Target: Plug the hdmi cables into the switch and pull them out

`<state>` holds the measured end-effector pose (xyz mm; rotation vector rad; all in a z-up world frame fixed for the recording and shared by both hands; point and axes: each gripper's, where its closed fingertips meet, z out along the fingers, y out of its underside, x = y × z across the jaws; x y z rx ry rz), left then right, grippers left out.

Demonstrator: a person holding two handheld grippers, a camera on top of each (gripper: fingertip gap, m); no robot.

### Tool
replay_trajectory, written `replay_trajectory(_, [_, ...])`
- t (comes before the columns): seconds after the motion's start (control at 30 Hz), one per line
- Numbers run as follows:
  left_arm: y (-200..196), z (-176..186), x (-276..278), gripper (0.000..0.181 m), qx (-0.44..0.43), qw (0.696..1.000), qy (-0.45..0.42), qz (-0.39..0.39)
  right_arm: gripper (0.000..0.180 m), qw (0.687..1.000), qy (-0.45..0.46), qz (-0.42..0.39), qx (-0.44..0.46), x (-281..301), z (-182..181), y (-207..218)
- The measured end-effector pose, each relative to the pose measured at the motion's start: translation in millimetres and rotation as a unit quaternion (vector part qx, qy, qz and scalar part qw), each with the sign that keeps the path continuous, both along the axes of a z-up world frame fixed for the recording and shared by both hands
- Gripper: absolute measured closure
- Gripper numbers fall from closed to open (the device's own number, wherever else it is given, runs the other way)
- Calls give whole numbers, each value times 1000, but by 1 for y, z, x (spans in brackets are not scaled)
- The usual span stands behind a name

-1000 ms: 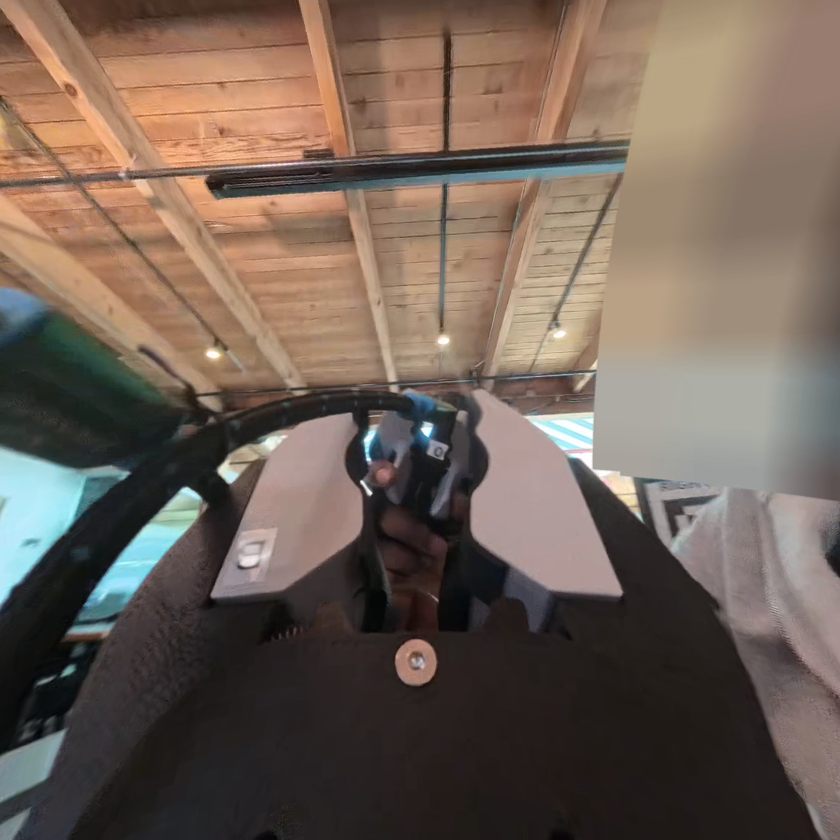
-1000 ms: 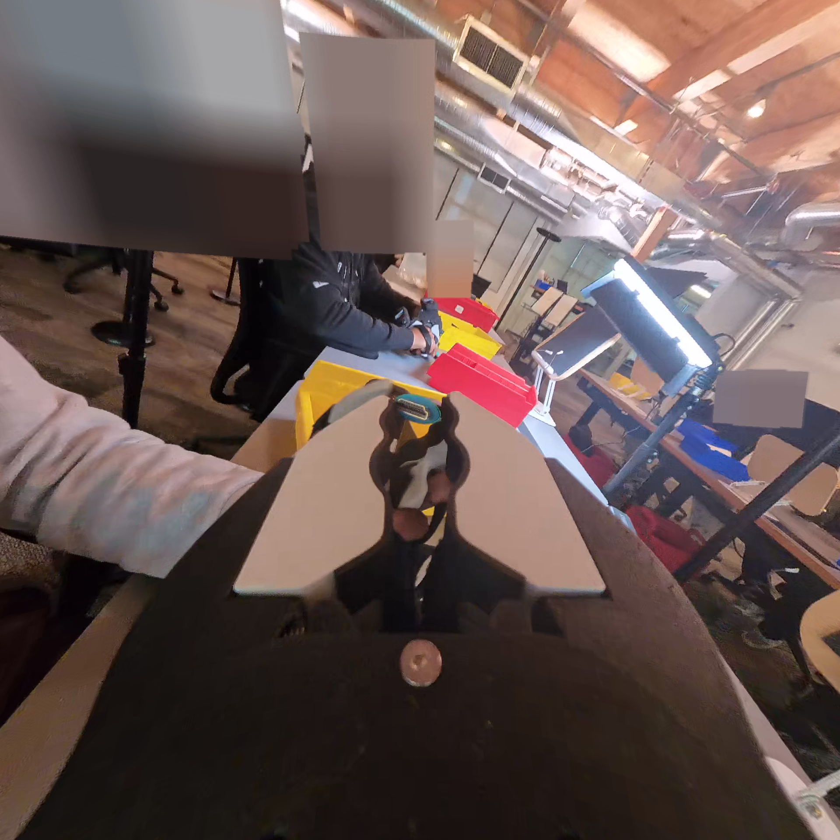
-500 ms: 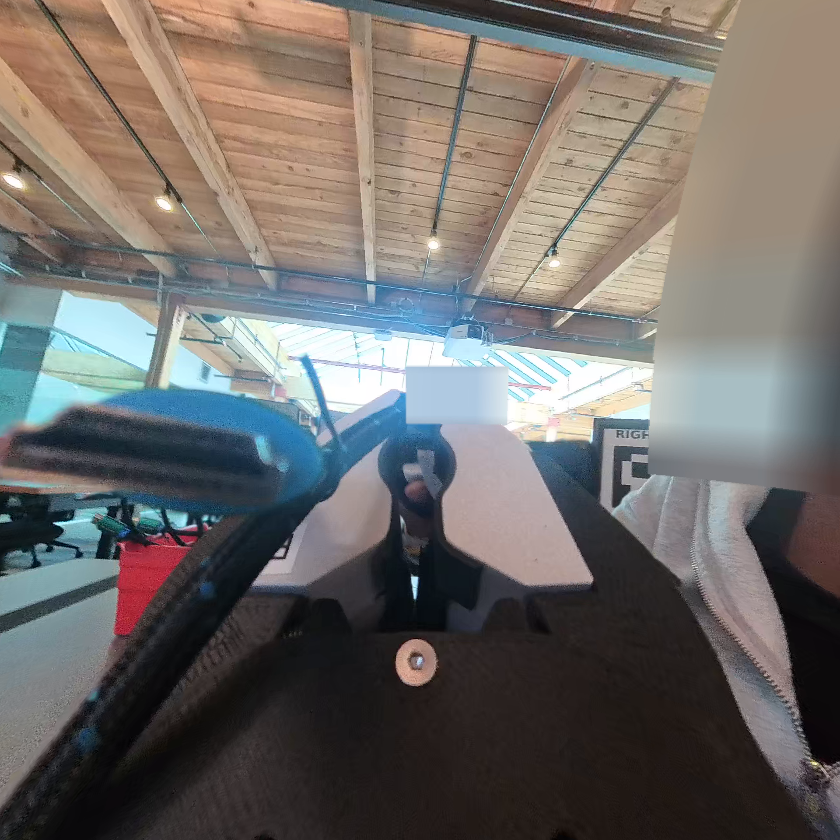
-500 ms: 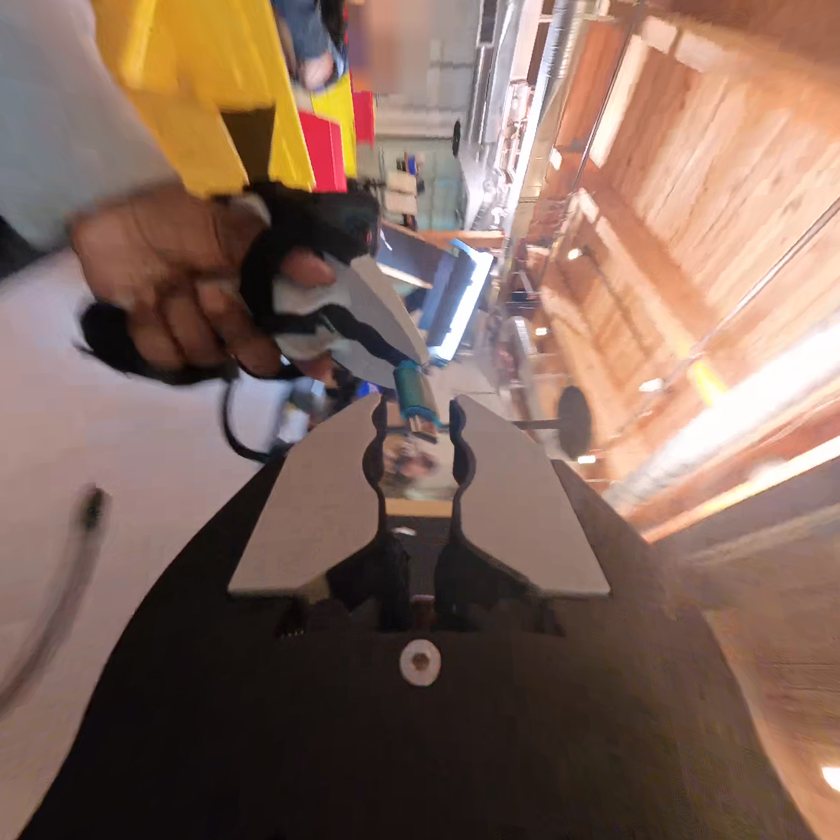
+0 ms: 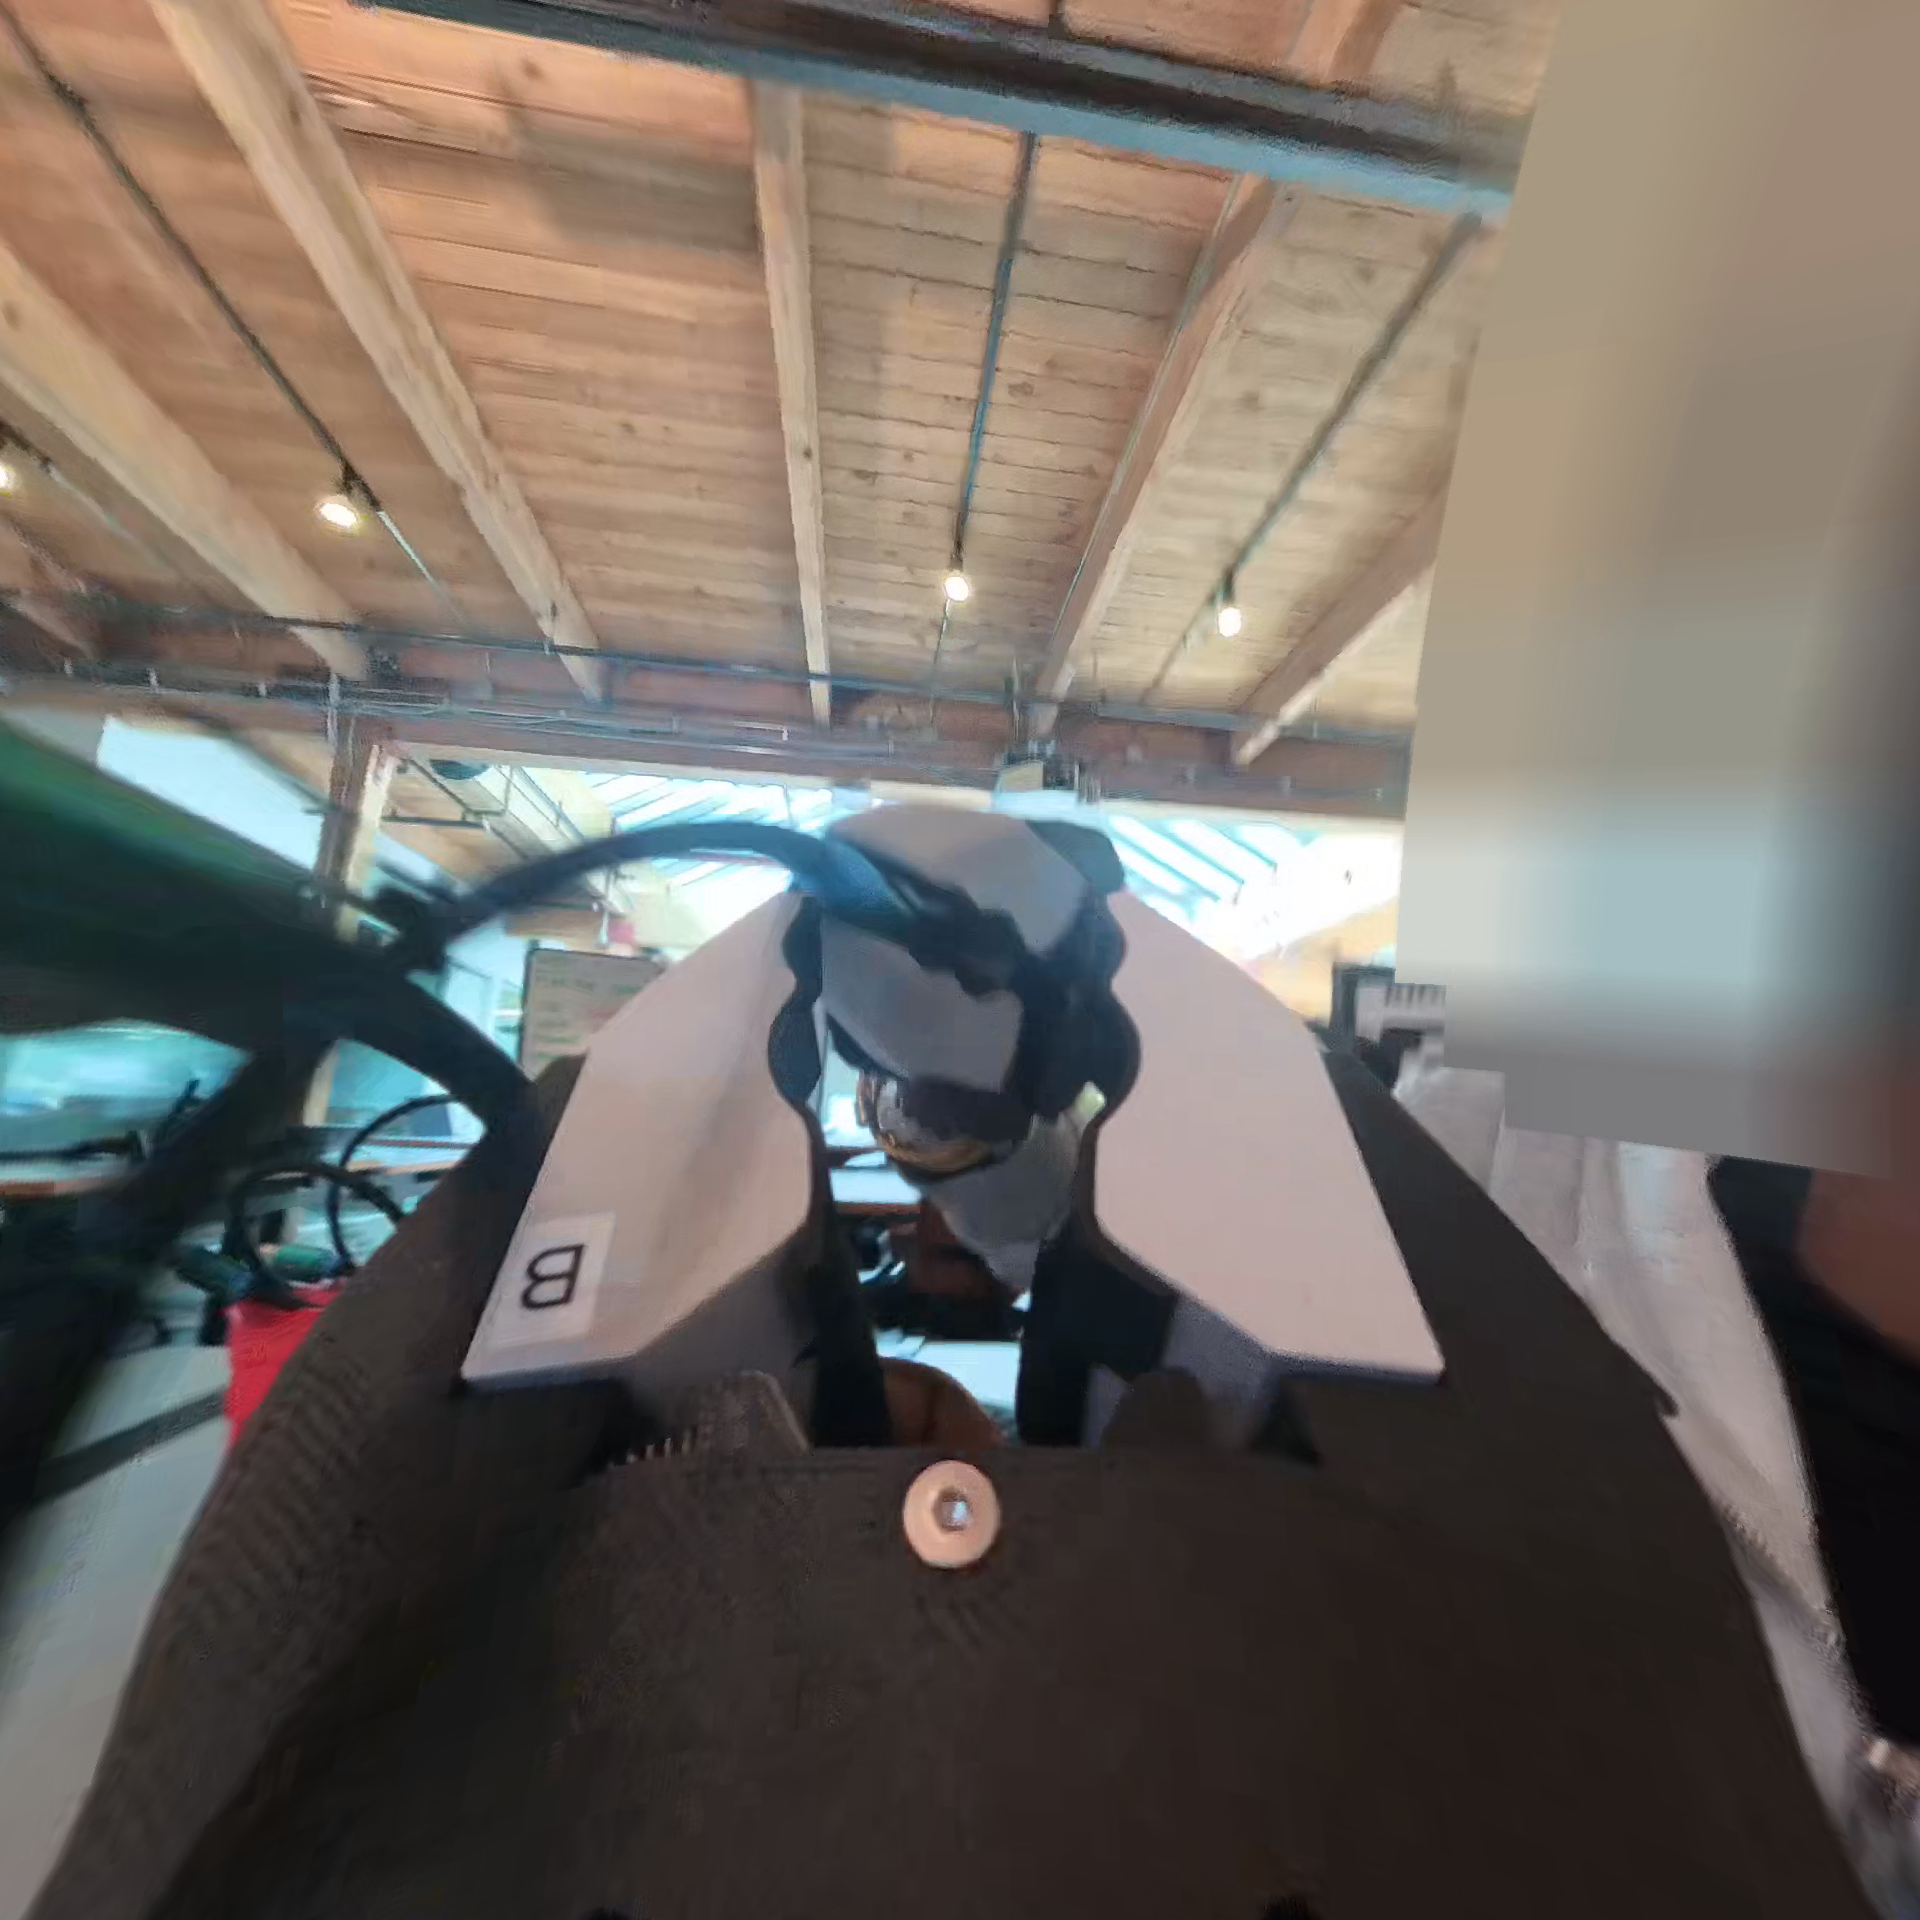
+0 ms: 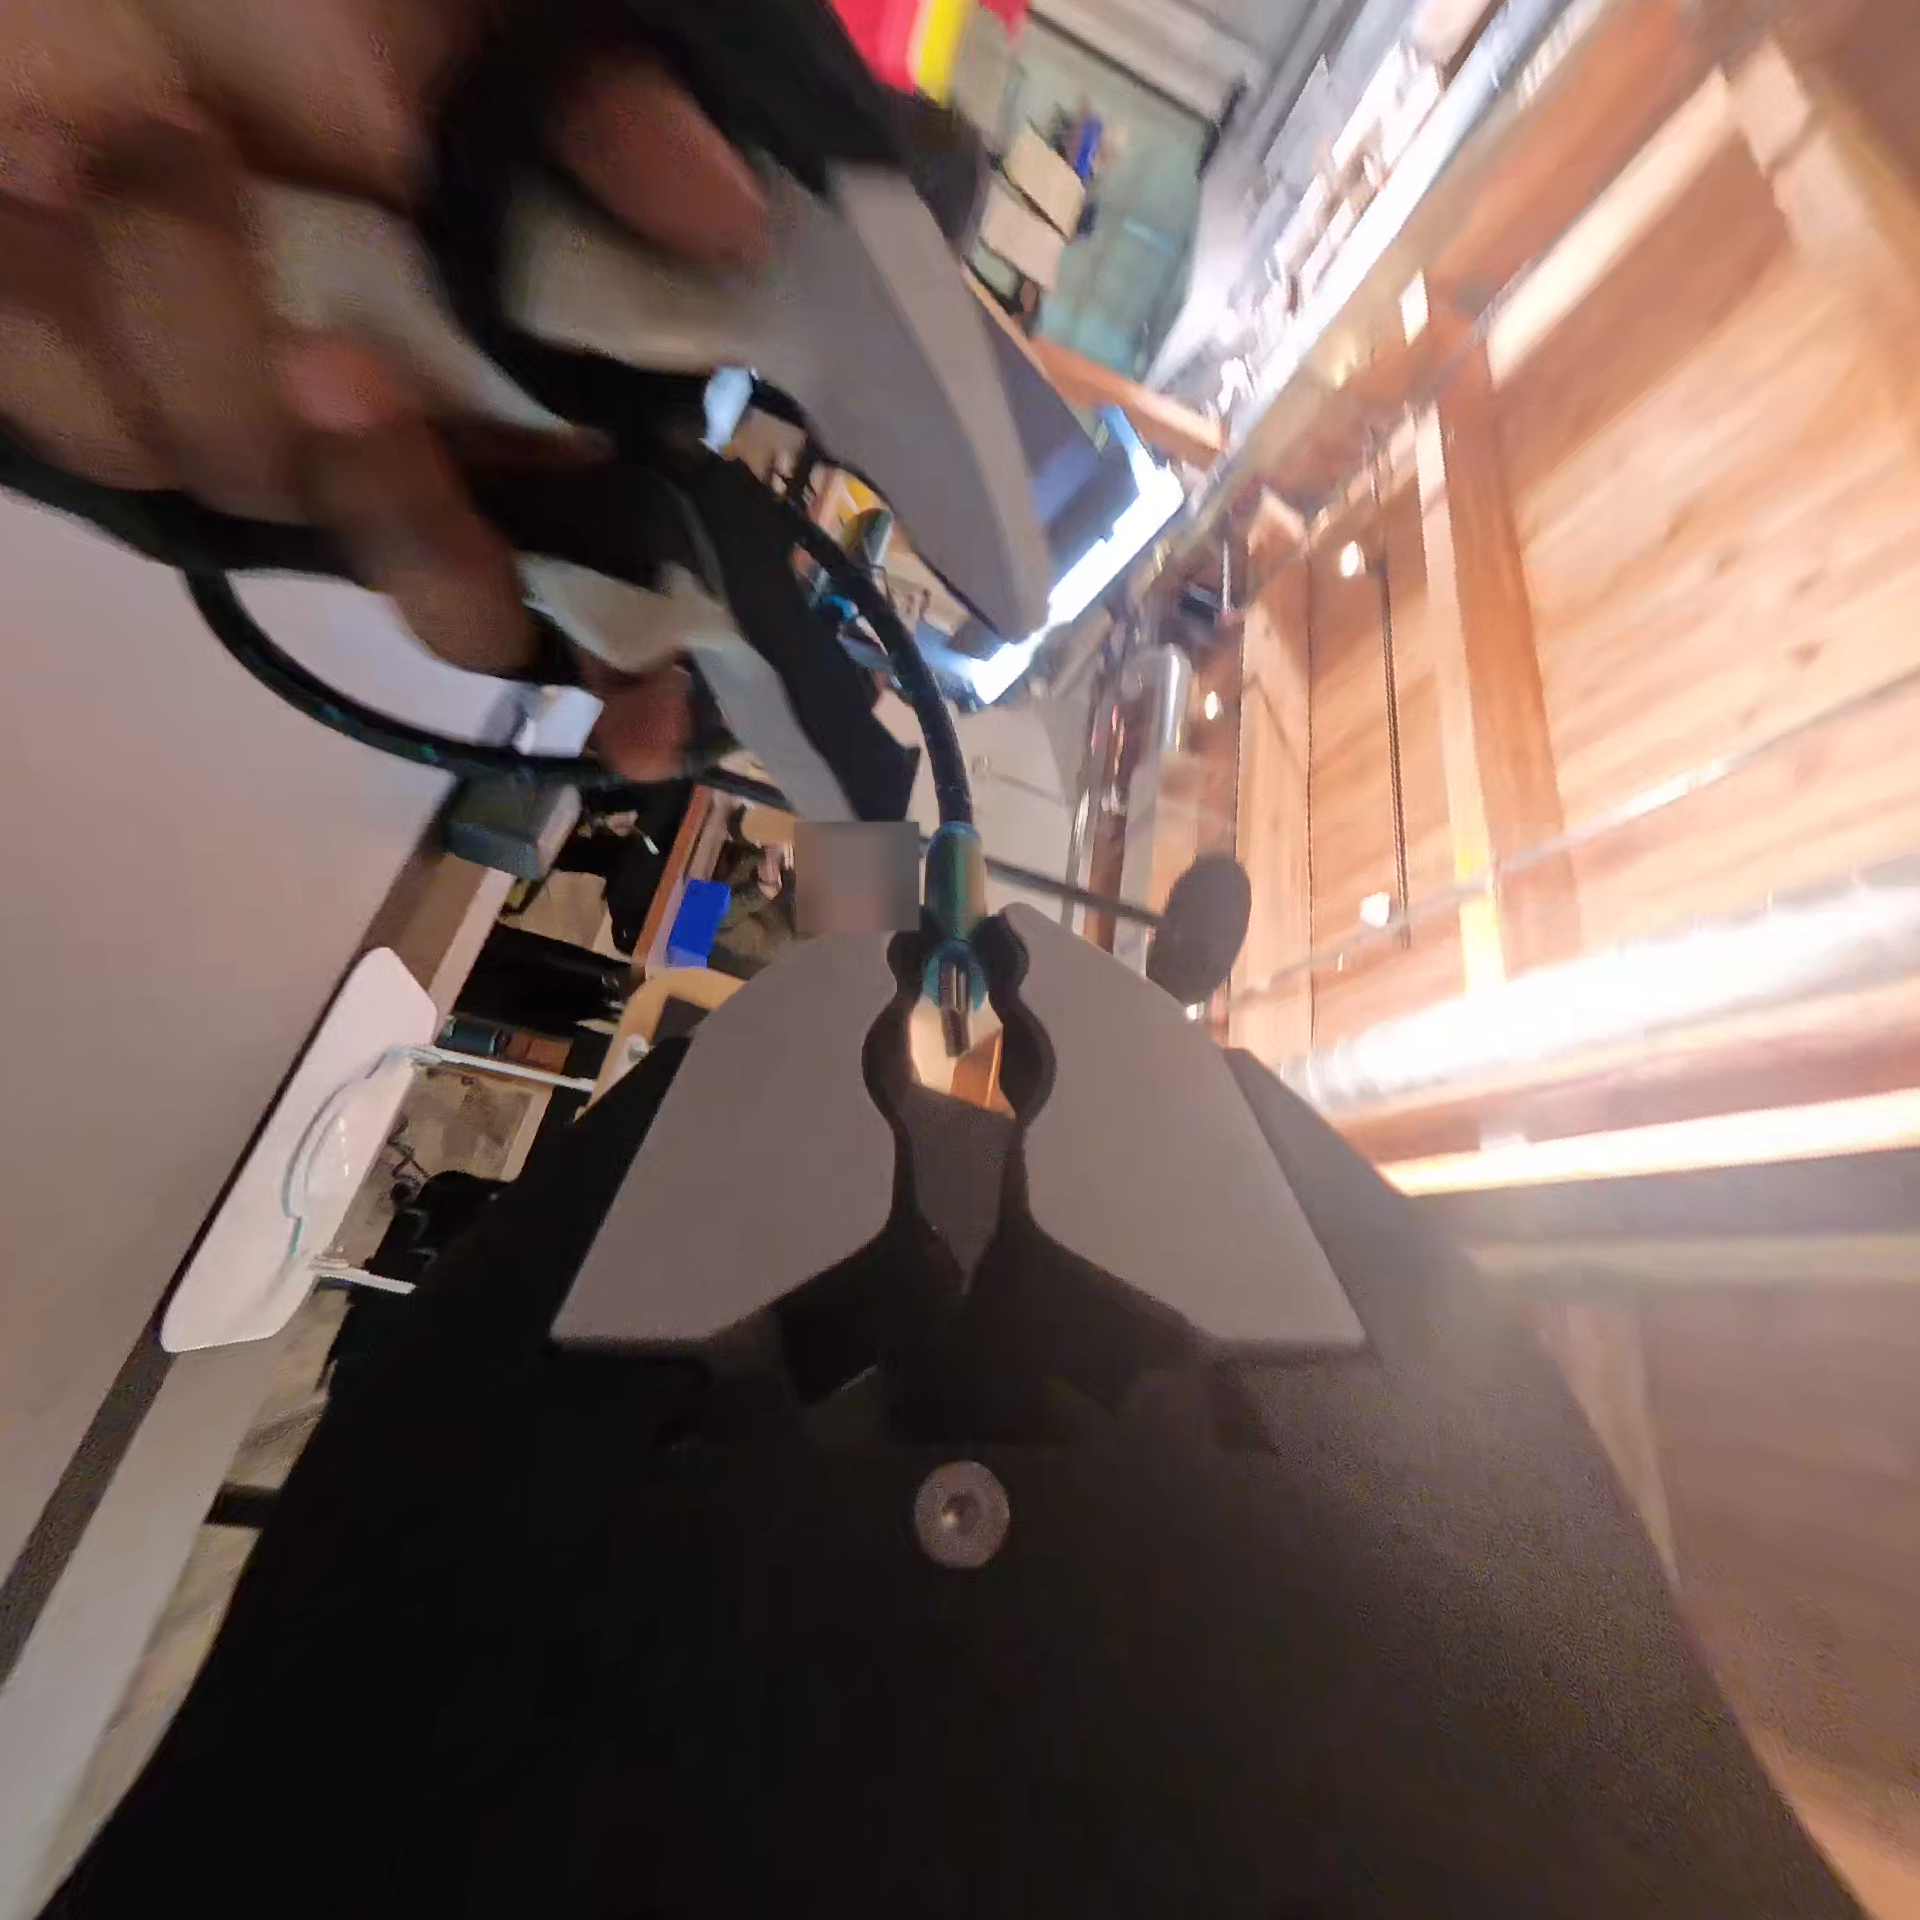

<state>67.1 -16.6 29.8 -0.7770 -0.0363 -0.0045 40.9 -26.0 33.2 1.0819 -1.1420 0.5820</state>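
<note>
In the right wrist view my right gripper (image 6: 954, 935) is shut on a teal HDMI plug (image 6: 948, 977), pinched at the fingertips. Its black cable (image 6: 935, 727) arcs up between the spread fingers of my left gripper (image 6: 925, 707), which a hand (image 6: 260, 260) holds at the upper left. In the left wrist view my left gripper (image 5: 956, 935) points up at the ceiling, open. Between its fingers shows the right gripper (image 5: 935, 956) with the plug (image 5: 857, 888) and cable (image 5: 623, 847). The switch is not in view.
A white table top (image 6: 156, 831) fills the left of the right wrist view, with a clear stick-on holder (image 6: 301, 1153) at its edge. A second loop of black cable (image 6: 312, 686) hangs by the hand. A blurred dark cable (image 5: 260, 966) crosses the left wrist view's left side.
The right gripper has swung round and closed on the teal plug. The left gripper and the hand have come much closer to it. The left view has tilted slightly; the large blurred plug has left it.
</note>
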Motion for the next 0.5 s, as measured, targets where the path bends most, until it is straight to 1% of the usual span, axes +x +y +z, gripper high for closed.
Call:
replay_trajectory(0.03, [8, -3, 6, 132, -28, 999, 29, 15, 168, 1000, -10, -15, -23, -7, 10, -3])
replay_trajectory(0.1, [31, -19, 14, 132, -109, 991, 73, 36, 168, 996, -21, -32, -75, -19, 31, -10])
replay_trajectory(0.17, [54, -40, 12, 131, -186, 976, 95, 66, 168, 988, -43, -19, -148, -22, 58, -18])
replay_trajectory(0.2, [62, -46, 8, 126, -203, 970, 99, 88, 168, 980, -70, 8, -188, -15, 70, -21])
replay_trajectory(0.27, [61, -42, 1, 120, -181, 971, 96, 121, 168, 951, -160, 87, -249, 7, 87, -25])
replay_trajectory(0.33, [42, -25, 1, 119, -118, 981, 89, 128, 169, 919, -255, 182, -240, 35, 81, -27])
replay_trajectory(0.37, [31, -16, 2, 119, -87, 984, 84, 129, 169, 905, -292, 213, -224, 45, 71, -27])
replay_trajectory(0.4, [21, -8, 4, 118, -65, 987, 82, 123, 169, 898, -318, 223, -206, 47, 56, -26])
replay_trajectory(0.43, [15, -4, 8, 118, -56, 989, 81, 112, 169, 900, -327, 215, -190, 44, 40, -25])
replay_trajectory(0.5, [11, -1, 12, 120, -59, 990, 81, 101, 169, 917, -309, 197, -159, 37, 10, -19])
